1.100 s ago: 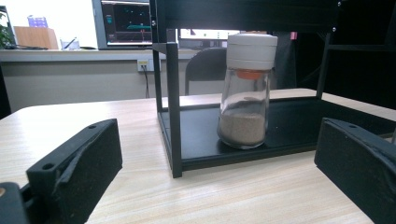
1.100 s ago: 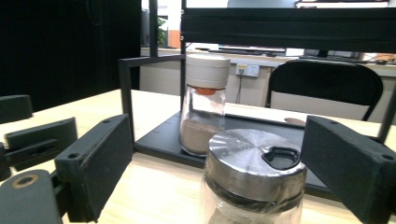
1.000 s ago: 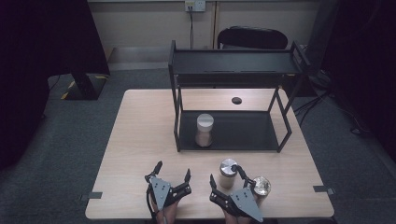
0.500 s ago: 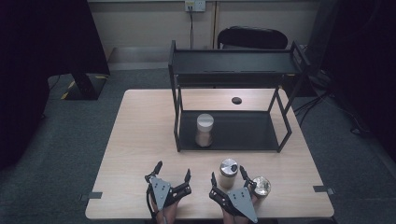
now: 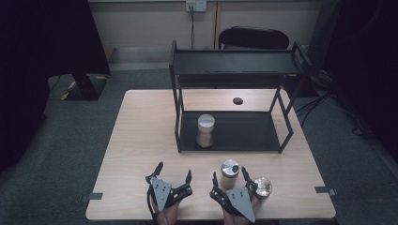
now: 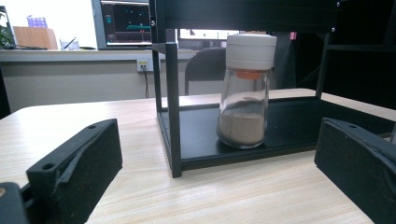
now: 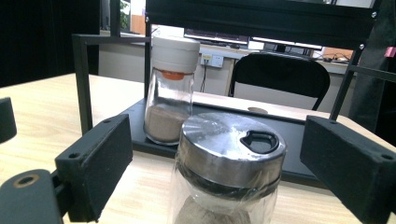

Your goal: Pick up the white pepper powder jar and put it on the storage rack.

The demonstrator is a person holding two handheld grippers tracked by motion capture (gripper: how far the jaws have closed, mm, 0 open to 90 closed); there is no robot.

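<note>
A glass jar with a steel lid (image 5: 230, 172) (image 7: 231, 154) stands near the table's front edge, holding brownish powder. My right gripper (image 5: 230, 175) (image 7: 217, 140) is open around it, one jaw on each side with a gap to the glass. A second jar with a white lid and an orange collar (image 5: 205, 130) (image 6: 245, 91) (image 7: 170, 91) stands upright on the lower shelf of the black rack (image 5: 263, 144). To the left of the right gripper, my left gripper (image 5: 173, 174) (image 6: 219, 140) rests open on the table with nothing between its jaws, facing the white-lidded jar.
Another shiny-topped jar (image 5: 262, 186) sits just right of the right gripper. A small black disc (image 5: 238, 100) lies on the table behind the rack. The rack's upright posts (image 6: 172, 107) stand ahead of both grippers. A black chair (image 5: 253, 37) stands beyond the table.
The right gripper has edged very slightly around the steel-lidded jar, which stays between its jaws. The left gripper has not moved.
</note>
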